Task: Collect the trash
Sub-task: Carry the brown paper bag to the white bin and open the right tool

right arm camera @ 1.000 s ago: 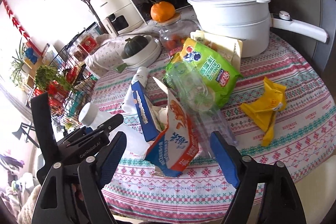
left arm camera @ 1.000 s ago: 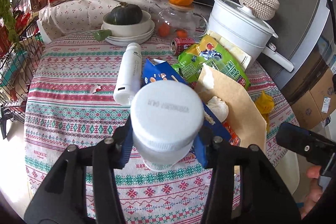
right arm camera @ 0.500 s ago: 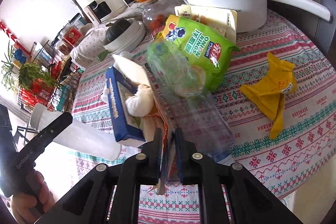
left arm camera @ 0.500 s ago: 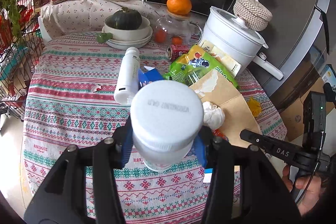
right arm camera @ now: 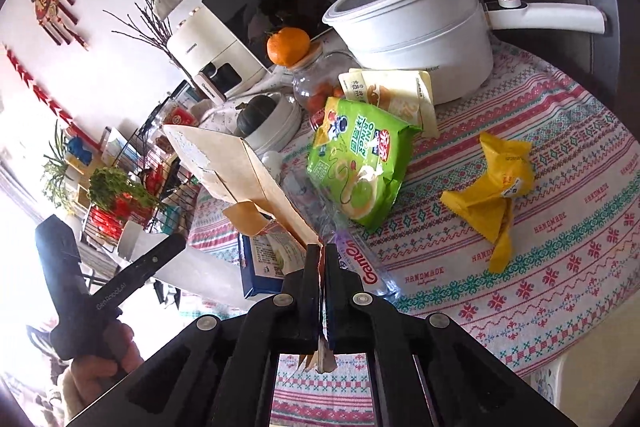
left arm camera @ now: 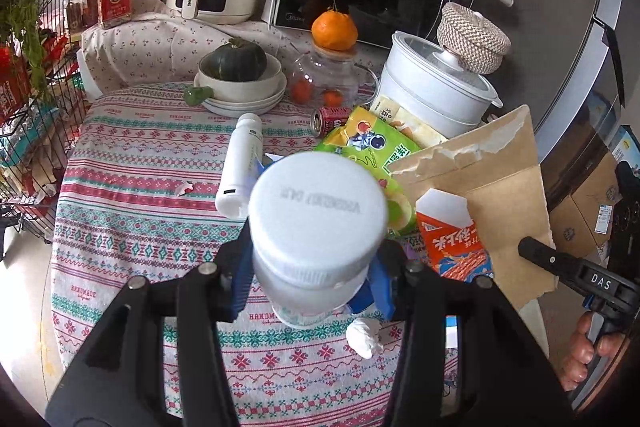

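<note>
The left gripper [left arm camera: 316, 279] fills the lower middle of its own view, its two black arms running up from six o'clock, its blue fingers [left arm camera: 240, 279] pressed on either side of a white-capped bottle [left arm camera: 318, 223]. The right gripper [right arm camera: 322, 255] points toward twelve o'clock in its view, its fingers [right arm camera: 310, 267] drawn tight on the bottom edge of a brown paper bag [right arm camera: 240, 171]. In the left view, a hand [left arm camera: 588, 351] at four o'clock grips the right gripper's handle; in the right view, another hand [right arm camera: 100, 359] at eight o'clock grips the left one's.
</note>
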